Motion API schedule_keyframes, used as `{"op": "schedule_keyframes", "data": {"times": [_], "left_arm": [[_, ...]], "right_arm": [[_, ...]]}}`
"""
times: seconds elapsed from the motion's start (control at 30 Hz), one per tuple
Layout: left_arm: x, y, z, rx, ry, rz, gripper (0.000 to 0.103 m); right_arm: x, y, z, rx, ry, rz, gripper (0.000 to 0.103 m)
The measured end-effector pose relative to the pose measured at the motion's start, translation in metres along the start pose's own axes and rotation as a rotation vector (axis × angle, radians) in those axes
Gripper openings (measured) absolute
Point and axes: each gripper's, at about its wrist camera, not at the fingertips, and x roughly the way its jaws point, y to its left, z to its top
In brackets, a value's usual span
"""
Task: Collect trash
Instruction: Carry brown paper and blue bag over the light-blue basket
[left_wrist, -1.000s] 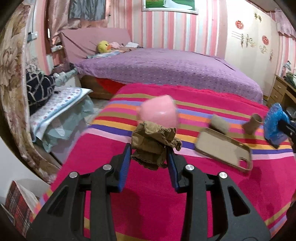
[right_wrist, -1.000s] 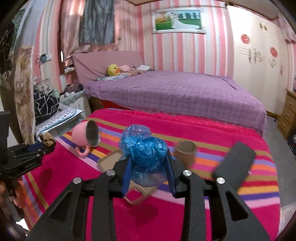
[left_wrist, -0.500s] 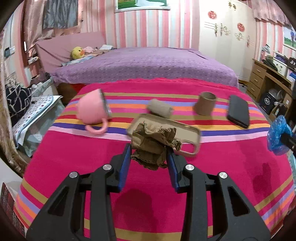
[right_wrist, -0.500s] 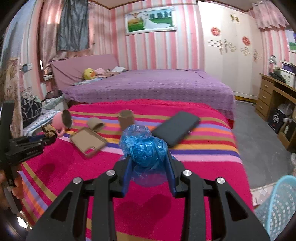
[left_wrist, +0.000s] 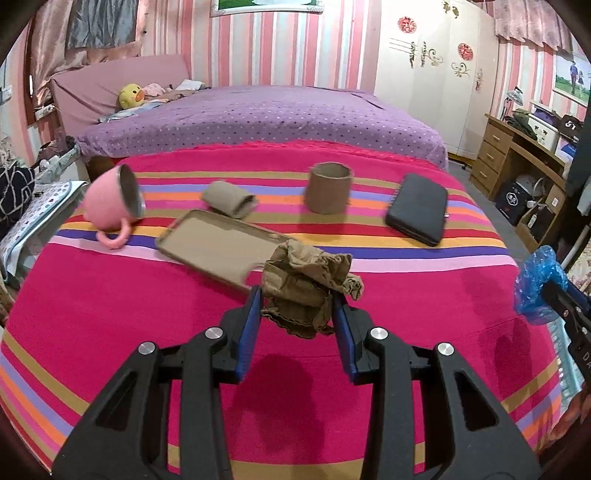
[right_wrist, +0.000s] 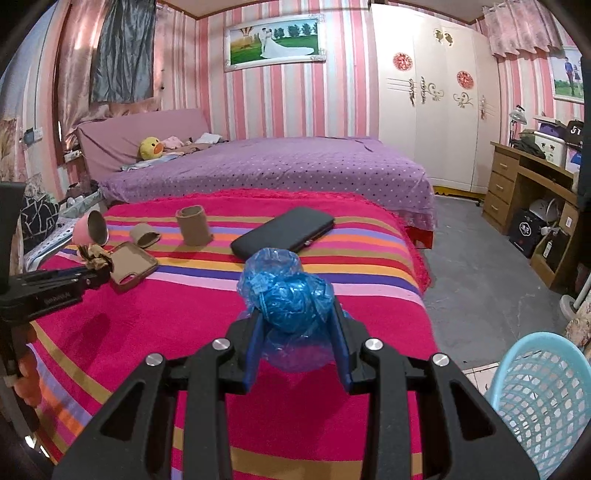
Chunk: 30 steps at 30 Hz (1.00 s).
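My left gripper is shut on a crumpled brown paper wad and holds it above the striped bedspread. My right gripper is shut on a crumpled blue plastic bag above the same bedspread; the bag also shows at the right edge of the left wrist view. A light blue mesh basket stands on the floor at the lower right of the right wrist view. The left gripper with its wad shows at the left there.
On the bedspread lie a pink mug on its side, a tan phone case, a flattened cardboard roll, an upright cardboard roll and a black wallet. A purple bed lies behind; a wooden desk stands right.
Both grippers have swung to the right and pulled back from the objects, each still holding its trash. The blue basket has come further into the right wrist view.
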Motion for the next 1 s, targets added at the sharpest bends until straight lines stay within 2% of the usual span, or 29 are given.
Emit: {"op": "schedule_keyframes", "data": {"times": [0.2,0.47,0.67,0.83,1.0], "left_arm": [[0.0,-0.036,-0.006,0.037,-0.004,-0.016,0.036],[-0.009,-0.091,-0.01,0.106,-0.025,-0.037,0.036],[-0.019,-0.155,-0.02,0.184,-0.039,-0.08,0.036],[-0.025,-0.219,-0.032,0.202,-0.029,-0.164,0.036],[-0.037,-0.279,-0.051,0.254,-0.042,-0.225,0.036]], "right_arm": [[-0.012,-0.023,-0.002,-0.008,-0.007,-0.033,0.033],[-0.038,-0.085,-0.004,0.024,-0.012,-0.103,0.033],[-0.064,-0.149,-0.015,0.058,-0.003,-0.198,0.033],[-0.086,-0.2,-0.031,0.099,0.001,-0.269,0.033],[-0.103,-0.239,-0.048,0.137,0.003,-0.296,0.033]]}}
